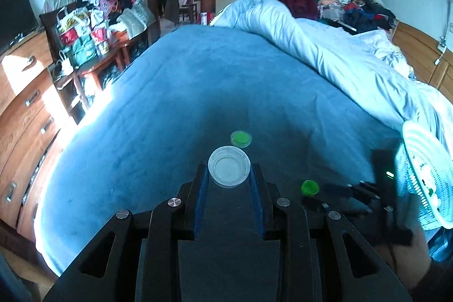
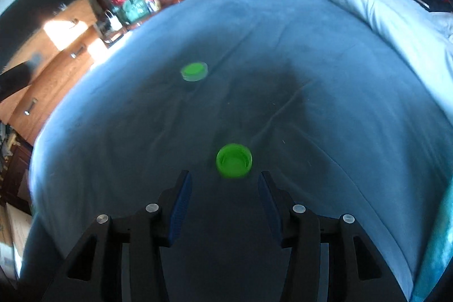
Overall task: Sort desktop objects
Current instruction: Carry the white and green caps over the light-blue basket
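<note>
My left gripper (image 1: 229, 171) is shut on a clear round lid (image 1: 229, 170), held between its blue pads above the blue bedsheet (image 1: 170, 104). A flat green-topped lid (image 1: 241, 138) lies on the sheet just beyond it. A green bottle cap (image 1: 310, 187) lies to the right, near my right gripper, which shows dark and blurred in the left wrist view (image 1: 356, 194). In the right wrist view my right gripper (image 2: 225, 183) is open and empty, with the green cap (image 2: 234, 160) just ahead of its fingertips and the flat green lid (image 2: 194, 71) farther off to the left.
A white-and-teal slotted basket (image 1: 424, 174) stands at the right on the bed. A pale blue duvet (image 1: 325, 47) is bunched along the right side. Wooden drawers (image 1: 25, 104) and cluttered furniture line the left wall.
</note>
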Available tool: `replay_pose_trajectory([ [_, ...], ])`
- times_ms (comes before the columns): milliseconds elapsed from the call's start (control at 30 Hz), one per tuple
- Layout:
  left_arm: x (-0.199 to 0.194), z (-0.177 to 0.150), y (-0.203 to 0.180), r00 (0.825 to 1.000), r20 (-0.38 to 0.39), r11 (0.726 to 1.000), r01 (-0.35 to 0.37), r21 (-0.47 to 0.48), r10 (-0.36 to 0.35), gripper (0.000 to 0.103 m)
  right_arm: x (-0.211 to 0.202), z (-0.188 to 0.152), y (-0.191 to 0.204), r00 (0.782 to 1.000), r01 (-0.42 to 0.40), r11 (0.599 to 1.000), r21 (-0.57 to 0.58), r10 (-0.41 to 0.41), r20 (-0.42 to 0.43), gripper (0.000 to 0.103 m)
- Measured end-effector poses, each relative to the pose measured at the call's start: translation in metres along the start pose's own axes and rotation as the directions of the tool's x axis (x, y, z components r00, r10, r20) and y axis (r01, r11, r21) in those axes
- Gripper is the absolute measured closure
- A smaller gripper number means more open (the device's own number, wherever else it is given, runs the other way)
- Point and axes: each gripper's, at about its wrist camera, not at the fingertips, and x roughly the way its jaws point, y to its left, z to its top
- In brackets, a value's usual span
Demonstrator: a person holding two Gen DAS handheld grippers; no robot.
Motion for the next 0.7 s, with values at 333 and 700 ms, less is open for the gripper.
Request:
replay_pose_trajectory([
  [333,0.002,-0.004,-0.007,1.000,-0.018,1.000,0.019,-0.009,-0.019,0.079,-0.036,-0.005,0.011,0.996,0.048,0.999,-0.023,-0.046,0.082,0.071],
  [700,-0.023,0.002,-0.111,0.990,-0.013,0.979,0.140,0.146,-0.140,0.079,-0.230,-0.036,-0.036,0.915,0.251,0.967,0.046,-0.252,0.315,0.071],
])
